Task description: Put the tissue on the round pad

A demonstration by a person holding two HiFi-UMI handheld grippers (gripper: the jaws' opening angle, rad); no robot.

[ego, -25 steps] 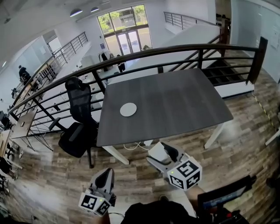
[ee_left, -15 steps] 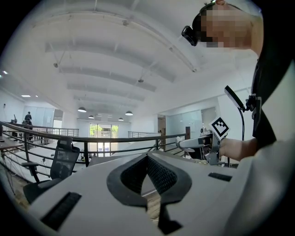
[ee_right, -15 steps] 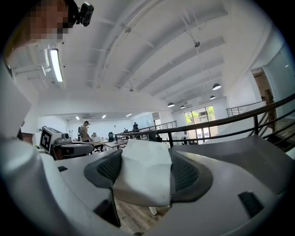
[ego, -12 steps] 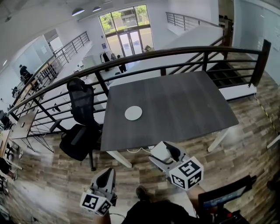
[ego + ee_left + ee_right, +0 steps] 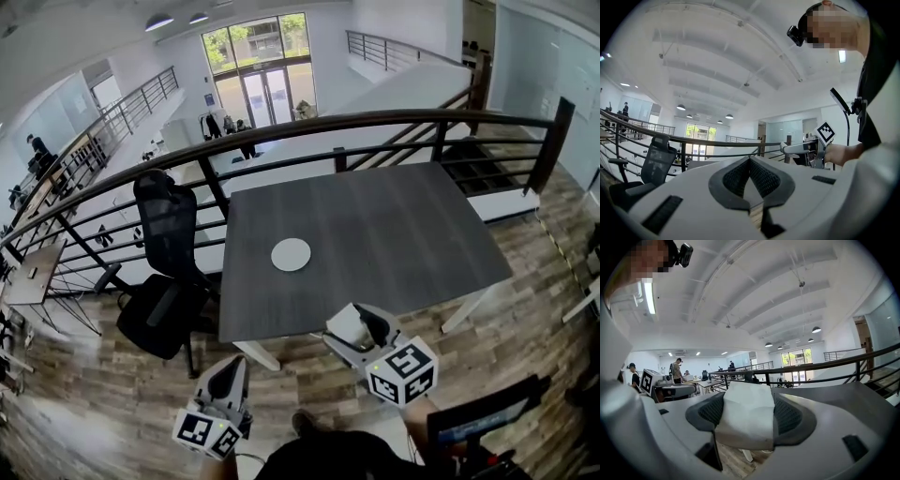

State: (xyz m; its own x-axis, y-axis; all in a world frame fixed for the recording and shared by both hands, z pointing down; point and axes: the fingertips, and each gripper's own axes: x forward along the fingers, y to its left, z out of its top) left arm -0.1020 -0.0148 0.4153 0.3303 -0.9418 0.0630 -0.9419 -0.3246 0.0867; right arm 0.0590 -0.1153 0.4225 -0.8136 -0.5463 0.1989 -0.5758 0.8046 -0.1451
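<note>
The right gripper [image 5: 746,397] clamps the white tissue [image 5: 745,420] between wide-set jaws. The left gripper [image 5: 750,160] has its jaws together.

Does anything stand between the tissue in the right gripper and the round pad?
Nothing visible does. The right gripper holds the tissue short of the table, whose bare top leads to the pad.

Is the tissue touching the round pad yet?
Apart. Head view: the tissue sits in the right gripper, short of the table; the round pad lies bare.
</note>
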